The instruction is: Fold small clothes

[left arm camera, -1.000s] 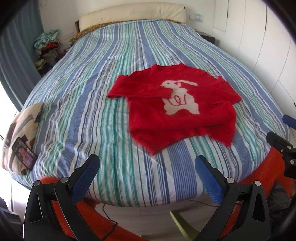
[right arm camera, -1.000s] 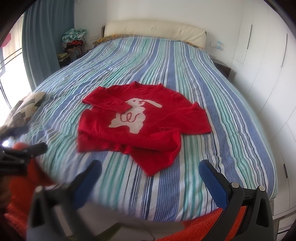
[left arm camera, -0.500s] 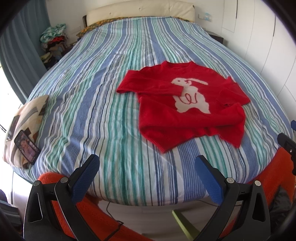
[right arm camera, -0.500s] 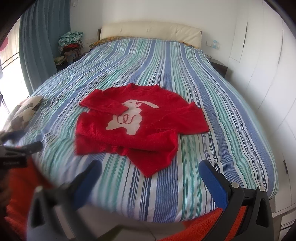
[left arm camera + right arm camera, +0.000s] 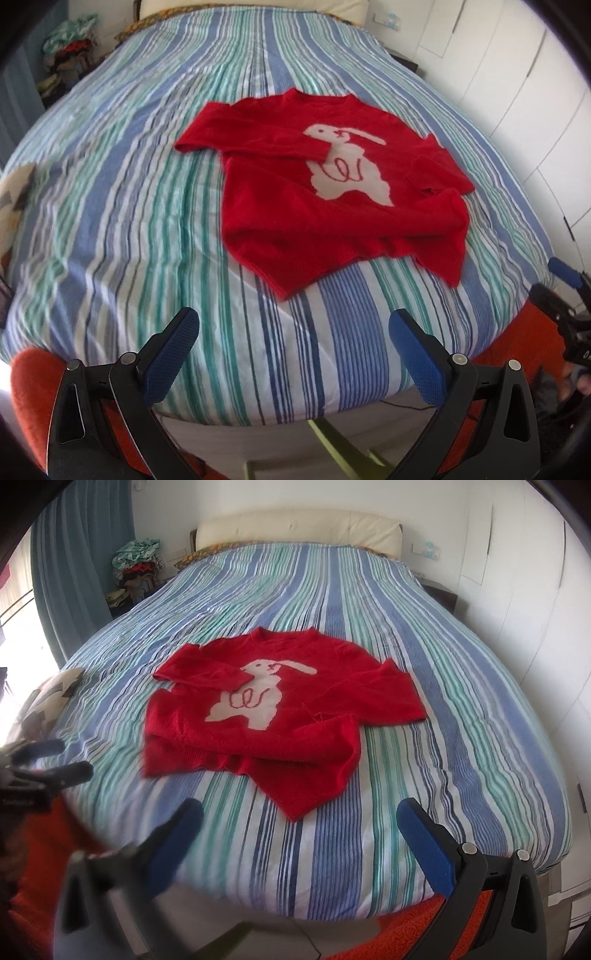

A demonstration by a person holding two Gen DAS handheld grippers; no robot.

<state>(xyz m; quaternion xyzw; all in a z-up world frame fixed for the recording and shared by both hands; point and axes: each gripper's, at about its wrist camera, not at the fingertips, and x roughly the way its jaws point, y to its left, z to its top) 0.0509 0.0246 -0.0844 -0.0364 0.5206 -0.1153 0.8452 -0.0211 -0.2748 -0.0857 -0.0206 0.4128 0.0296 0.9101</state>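
Red sweater (image 5: 332,206) with a white rabbit lay flat on the striped bed (image 5: 129,206), one sleeve folded across the chest, the other across the hem. Left wrist view: left tool (image 5: 291,328) hung over the bed's near edge, blue pads (image 5: 413,354) wide apart, gripping nothing, clear of the sweater. Right wrist view: sweater (image 5: 280,716) mid-bed, patterned cushion (image 5: 48,698) at the left edge. Right tool (image 5: 299,819) also spread wide and empty, its left finger blurred.
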